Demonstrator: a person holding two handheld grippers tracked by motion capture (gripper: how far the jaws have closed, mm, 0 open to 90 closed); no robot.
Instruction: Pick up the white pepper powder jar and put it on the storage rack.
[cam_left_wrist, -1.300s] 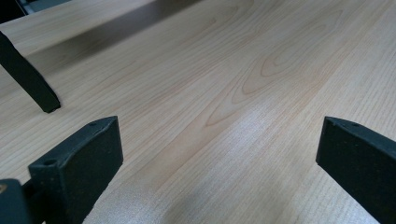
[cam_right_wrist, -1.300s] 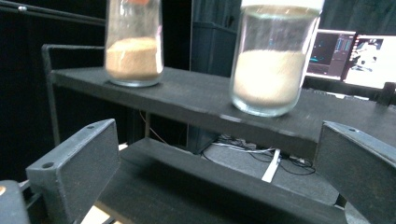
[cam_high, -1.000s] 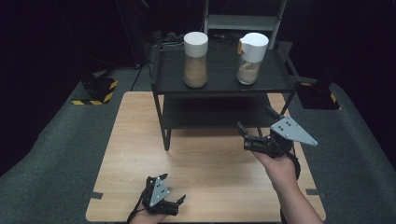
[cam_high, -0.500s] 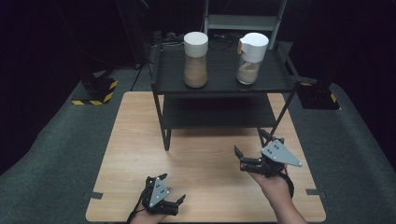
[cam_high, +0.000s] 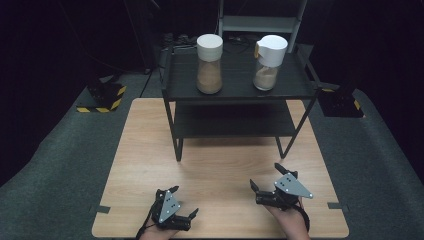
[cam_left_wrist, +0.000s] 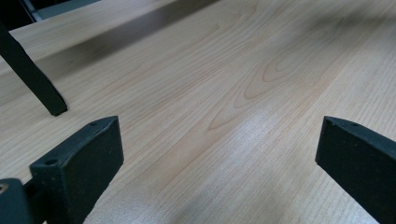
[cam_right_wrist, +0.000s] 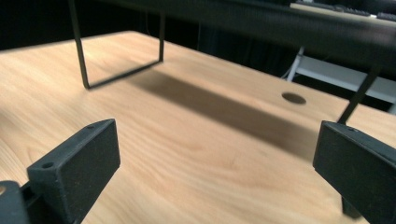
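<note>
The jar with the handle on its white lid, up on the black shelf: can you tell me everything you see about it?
The clear jar with the white handled lid stands upright on the top level of the black metal shelf rack, toward its right end. Its see-through body is about half full of light brown powder or grains. The broad white lid has a small tan tab at its left edge. A taller clear jar with a flat white cap stands apart to its left. Nothing touches it but the shelf.

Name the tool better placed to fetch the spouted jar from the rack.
Probably the right tool: open, empty, and on the same side as the spouted jar. The left tool sits farther across the table.
</note>
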